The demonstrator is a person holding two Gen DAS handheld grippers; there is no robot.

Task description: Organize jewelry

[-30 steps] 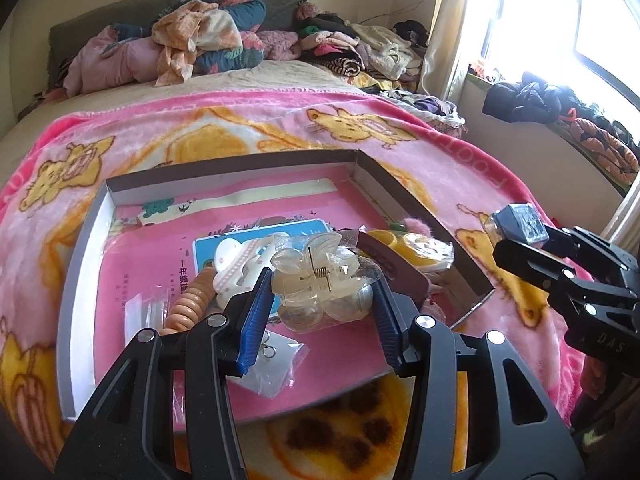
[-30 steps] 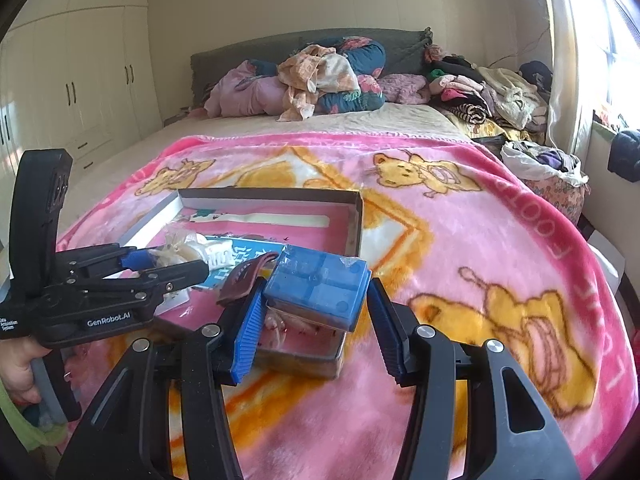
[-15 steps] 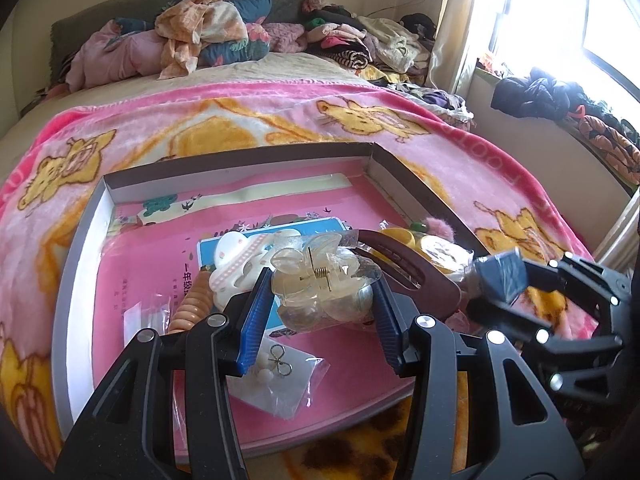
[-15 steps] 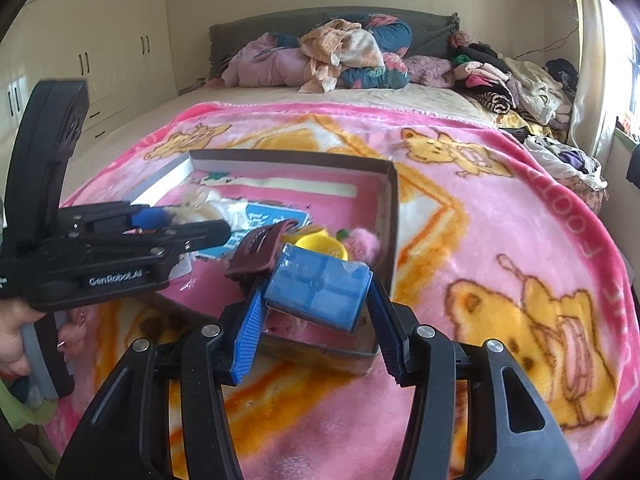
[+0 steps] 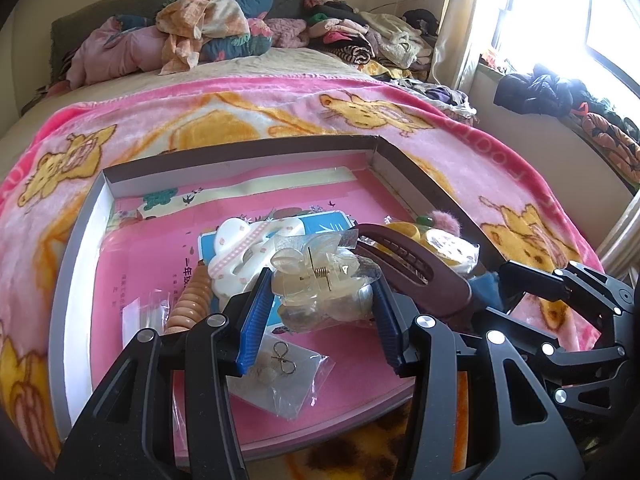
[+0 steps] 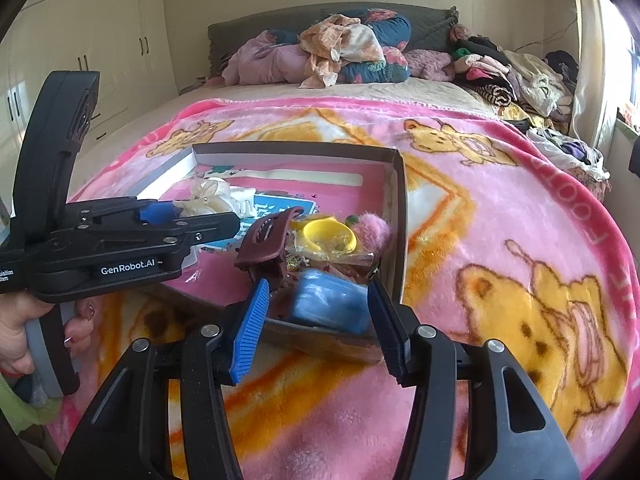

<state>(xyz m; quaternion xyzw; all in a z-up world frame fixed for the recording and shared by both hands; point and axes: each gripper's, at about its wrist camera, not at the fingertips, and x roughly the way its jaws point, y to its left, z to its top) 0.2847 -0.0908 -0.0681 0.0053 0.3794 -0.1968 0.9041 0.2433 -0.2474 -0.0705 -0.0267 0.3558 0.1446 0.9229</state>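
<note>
My left gripper (image 5: 320, 320) is shut on a clear claw hair clip (image 5: 316, 280) in a plastic wrap, held just above the pink-lined cardboard tray (image 5: 80, 240). In the right wrist view the small blue box (image 6: 332, 300) rests in the near right corner of the tray (image 6: 400, 200). My right gripper (image 6: 318, 324) straddles the box with its jaws opening; a gap shows beside the left pad (image 6: 250, 328). The left gripper (image 6: 216, 220) comes in from the left, held by a hand (image 6: 16, 320).
In the tray lie a brown hair clip (image 5: 416, 272), a white clip (image 5: 240, 248), an orange spiral hair tie (image 5: 192, 304), a small bag of earrings (image 5: 284, 368), a bagged yellow ring (image 6: 328, 236) and a pink pompom (image 6: 376, 228). The tray sits on a pink blanket (image 6: 500, 208); clothes pile at the headboard.
The right gripper has come down with the blue box into the tray's near right corner, and its jaws have widened off it. The left gripper still holds the clear clip in place.
</note>
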